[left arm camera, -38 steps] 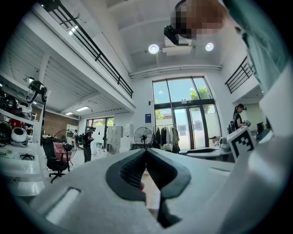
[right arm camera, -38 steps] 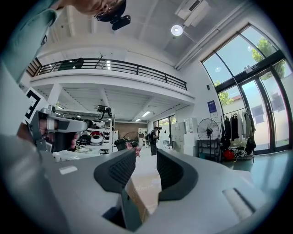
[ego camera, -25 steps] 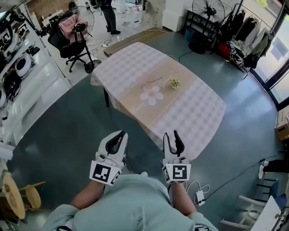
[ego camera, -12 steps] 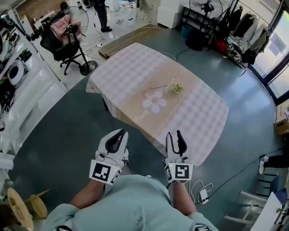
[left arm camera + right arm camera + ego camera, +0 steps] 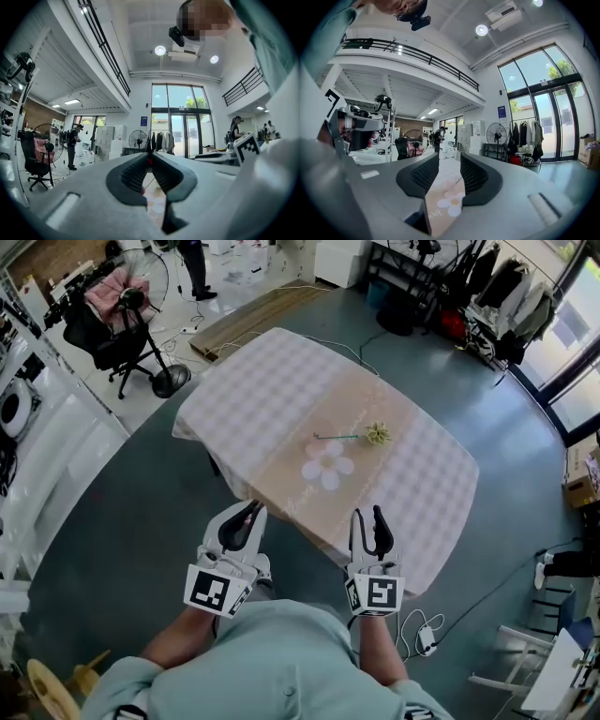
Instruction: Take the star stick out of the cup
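Observation:
On the table (image 5: 253, 381), beside a white flower print (image 5: 328, 465) on the tan runner, stands a small pale green cup (image 5: 378, 434). A thin dark stick (image 5: 337, 437) reaches left from it; its star end is too small to make out. Both grippers are held level in front of the person, short of the table's near edge. The left gripper (image 5: 255, 507) (image 5: 150, 157) has its tips together with nothing held. The right gripper (image 5: 367, 514) (image 5: 449, 157) is open and empty, and the runner shows between its jaws.
A black office chair (image 5: 112, 320) and a floor fan (image 5: 155, 277) stand far left. A clothes rack (image 5: 506, 292) is at the far right. A white cable with a plug (image 5: 427, 638) lies on the floor near the person's right. A person (image 5: 195, 263) stands far off.
The person has stepped towards the table. Both grippers are now close to its near edge, and the table looks larger and nearer. Neither gripper's jaws have changed.

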Tool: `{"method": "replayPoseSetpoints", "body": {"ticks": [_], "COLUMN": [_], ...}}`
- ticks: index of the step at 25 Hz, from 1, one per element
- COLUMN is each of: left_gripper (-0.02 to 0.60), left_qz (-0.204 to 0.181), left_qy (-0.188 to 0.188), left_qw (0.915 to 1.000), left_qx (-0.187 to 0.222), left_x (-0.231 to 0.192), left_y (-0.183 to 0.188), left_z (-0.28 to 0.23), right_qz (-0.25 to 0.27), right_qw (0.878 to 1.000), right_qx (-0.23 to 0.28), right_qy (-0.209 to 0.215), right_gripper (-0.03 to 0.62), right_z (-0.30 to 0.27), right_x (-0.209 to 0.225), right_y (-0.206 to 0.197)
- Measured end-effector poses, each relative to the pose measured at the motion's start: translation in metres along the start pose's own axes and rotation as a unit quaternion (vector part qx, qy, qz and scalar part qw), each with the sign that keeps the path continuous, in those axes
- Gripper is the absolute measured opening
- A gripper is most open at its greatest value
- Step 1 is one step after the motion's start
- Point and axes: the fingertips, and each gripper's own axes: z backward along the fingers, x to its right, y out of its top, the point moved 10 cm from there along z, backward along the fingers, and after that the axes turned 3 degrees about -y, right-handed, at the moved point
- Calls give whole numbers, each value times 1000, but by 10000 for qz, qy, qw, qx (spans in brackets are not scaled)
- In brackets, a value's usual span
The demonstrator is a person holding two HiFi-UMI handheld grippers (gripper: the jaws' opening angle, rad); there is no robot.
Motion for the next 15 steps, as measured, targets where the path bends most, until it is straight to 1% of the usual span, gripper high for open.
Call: {"method": "replayPoseSetpoints", "body": {"ticks": [8,15], "left_gripper": [35,35], "left_qz": [16,43], "left_qy": [-397,-712], "left_qw": [9992,9974], "left_qx": [-5,-6], "left_x": [-63,-100], "left_y": [3,4], "left_z": [-25,-41], "right_qz": [17,-74], "right_qw": [9989,9962], "right_qx": [-15,-103], "right_qy": [-459,-859], "right_gripper": [121,120], "right_z": [-46,-67], "right_x": [-22,-36], "right_y": [7,4]}}
